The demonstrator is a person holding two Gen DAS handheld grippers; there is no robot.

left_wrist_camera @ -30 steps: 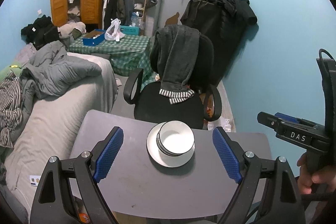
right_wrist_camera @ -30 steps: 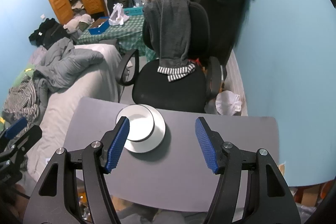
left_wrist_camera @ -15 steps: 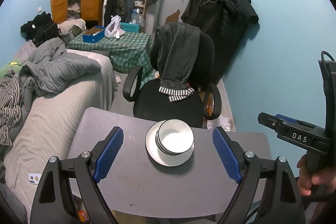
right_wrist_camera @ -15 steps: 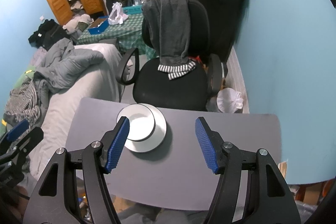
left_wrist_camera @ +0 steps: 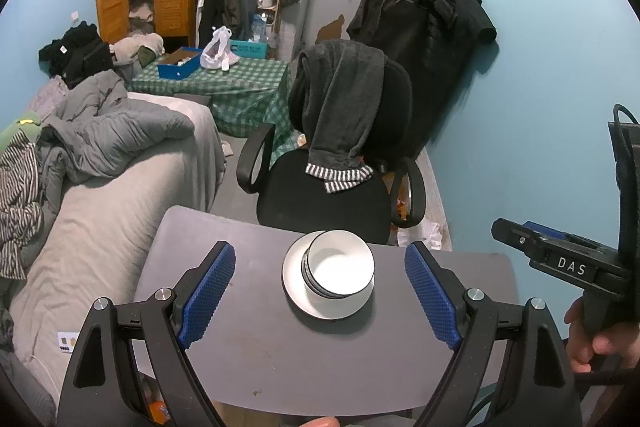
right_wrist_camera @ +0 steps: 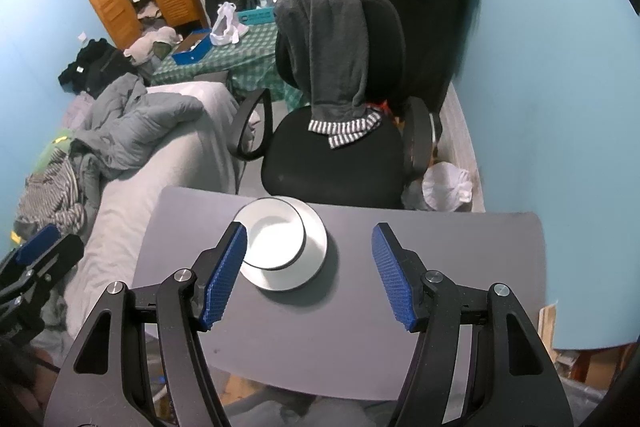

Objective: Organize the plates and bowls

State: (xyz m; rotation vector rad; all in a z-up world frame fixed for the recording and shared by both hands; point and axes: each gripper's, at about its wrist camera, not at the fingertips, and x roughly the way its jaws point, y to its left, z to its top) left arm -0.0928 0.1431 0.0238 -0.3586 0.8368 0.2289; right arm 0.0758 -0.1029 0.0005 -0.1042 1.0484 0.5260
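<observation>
A stack of white bowls (left_wrist_camera: 340,269) with dark rims sits on a white plate (left_wrist_camera: 298,291) near the far edge of the small grey table (left_wrist_camera: 280,347). My left gripper (left_wrist_camera: 320,291) hovers above the table with its blue pads wide apart and nothing between them; the stack lies beyond them. In the right wrist view the bowls (right_wrist_camera: 272,233) and plate (right_wrist_camera: 312,255) lie ahead of the left pad. My right gripper (right_wrist_camera: 308,267) is open and empty too. Each gripper shows at the edge of the other's view.
A black office chair (left_wrist_camera: 332,187) draped with grey clothing stands just behind the table. A bed with grey bedding (left_wrist_camera: 100,187) runs along the left. The blue wall (left_wrist_camera: 540,107) is close on the right. A hand (left_wrist_camera: 592,339) holds the right tool.
</observation>
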